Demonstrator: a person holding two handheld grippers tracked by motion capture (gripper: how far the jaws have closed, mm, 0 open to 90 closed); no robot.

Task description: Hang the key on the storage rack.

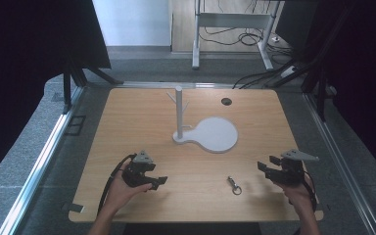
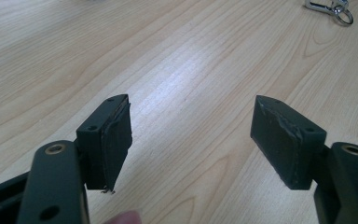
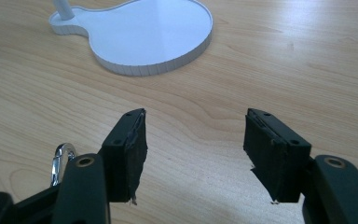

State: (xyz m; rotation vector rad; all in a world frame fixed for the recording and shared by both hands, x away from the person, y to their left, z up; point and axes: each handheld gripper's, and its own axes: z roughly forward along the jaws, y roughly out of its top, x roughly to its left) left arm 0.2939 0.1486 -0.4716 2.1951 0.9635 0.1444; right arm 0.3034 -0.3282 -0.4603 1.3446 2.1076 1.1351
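While both hands rest low over the near part of the wooden bench point(image 1: 127, 117), the left gripper point(image 1: 157, 182) and the right gripper point(image 1: 266, 167) each have their fingers spread wide and grasp nothing. Between them, nearer the right gripper, a small metal clasp with a ring point(image 1: 234, 185) lies flat on the wood, apart from both. In the left gripper view, the clasp sits far ahead at the top right edge point(image 2: 330, 6), and bare wood shows between the 2 black fingers point(image 2: 109, 140). In the right gripper view, part of it shows just beside the left finger point(image 3: 61, 161). Farther back stands a white stand point(image 1: 210, 134) with an upright peg post.
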